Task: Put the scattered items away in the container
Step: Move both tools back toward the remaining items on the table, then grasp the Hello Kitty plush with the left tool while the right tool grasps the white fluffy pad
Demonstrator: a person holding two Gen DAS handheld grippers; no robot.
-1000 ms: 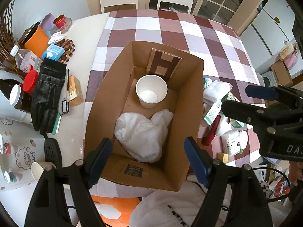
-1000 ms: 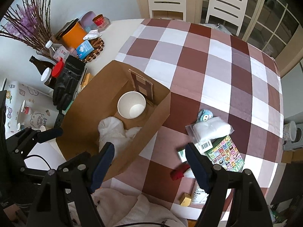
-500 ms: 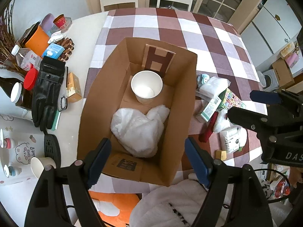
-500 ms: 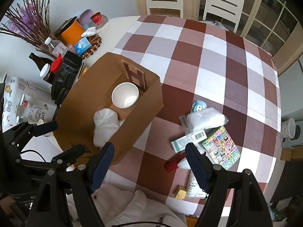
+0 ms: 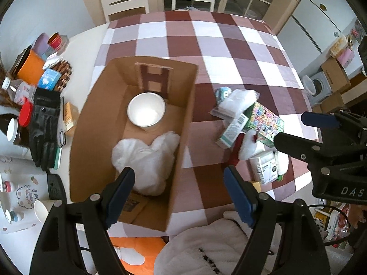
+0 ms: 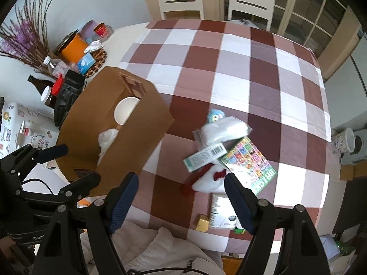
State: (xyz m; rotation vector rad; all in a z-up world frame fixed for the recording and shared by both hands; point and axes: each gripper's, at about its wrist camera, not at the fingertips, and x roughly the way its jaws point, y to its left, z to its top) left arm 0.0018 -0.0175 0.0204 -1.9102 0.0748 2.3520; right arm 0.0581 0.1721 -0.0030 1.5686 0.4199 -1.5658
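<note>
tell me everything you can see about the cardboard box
The cardboard box is plain brown corrugated card, rectangular and open at the top, standing upright on the checked tablecloth near its left edge. A folded flap with dark brown tape leans inside the far end. On its floor stands a white paper cup, upright and empty, and nearer lies a fluffy white cloth against the right wall. A printed label shows on the near inner flap. No gripper touches it.

Cloth [image 5: 206,34] on the bench was checked maroon, mauve and white. Cardboard box [image 5: 91,119] plain brown; inside, a white paper cup [image 5: 146,112] and white fluffy fabric [image 5: 146,158]. Booklet [image 6: 250,162] multicoloured squares, green border. Small carton [image 6: 204,158] teal and white. Glove [image 5: 43,128] black. Both tools' pads [image 6: 123,201] were blue.
</note>
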